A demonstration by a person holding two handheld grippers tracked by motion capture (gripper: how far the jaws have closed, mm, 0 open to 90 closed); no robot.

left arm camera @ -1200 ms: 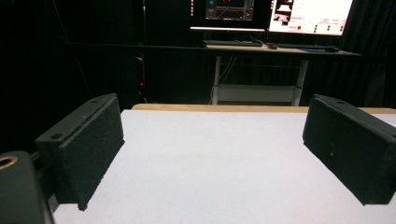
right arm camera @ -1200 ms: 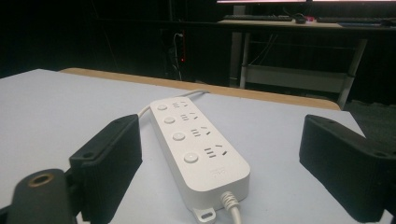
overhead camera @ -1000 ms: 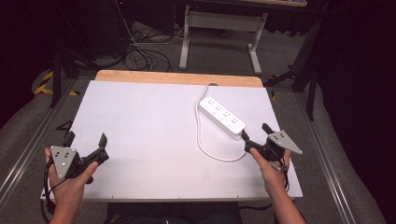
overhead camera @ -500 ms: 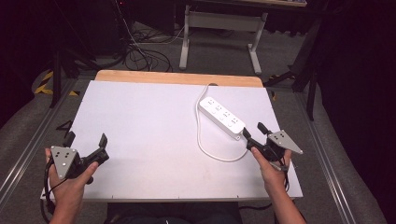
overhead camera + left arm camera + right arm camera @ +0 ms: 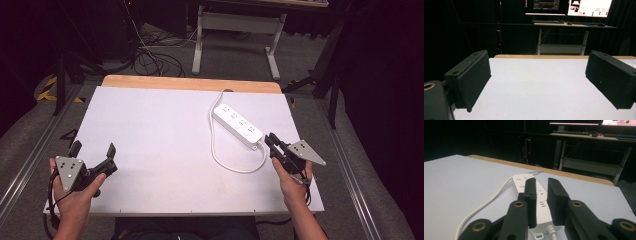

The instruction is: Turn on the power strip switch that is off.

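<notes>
**Closing in on a single power strip**

Resting at the right centre of the high view, one white plastic four-outlet power strip (image 5: 237,125) lies on the white tabletop (image 5: 150,135), its white cord (image 5: 220,160) looping toward the lower edge. Two handheld black two-jaw grippers are at work. The right gripper (image 5: 270,141), at lower right just beside the strip's near end, has just been narrowing its jaws; the strip shows in the slim gap between them in the right gripper view, where contact cannot be told. The left gripper (image 5: 92,150), at lower left, stands wide apart over bare table.
</notes>
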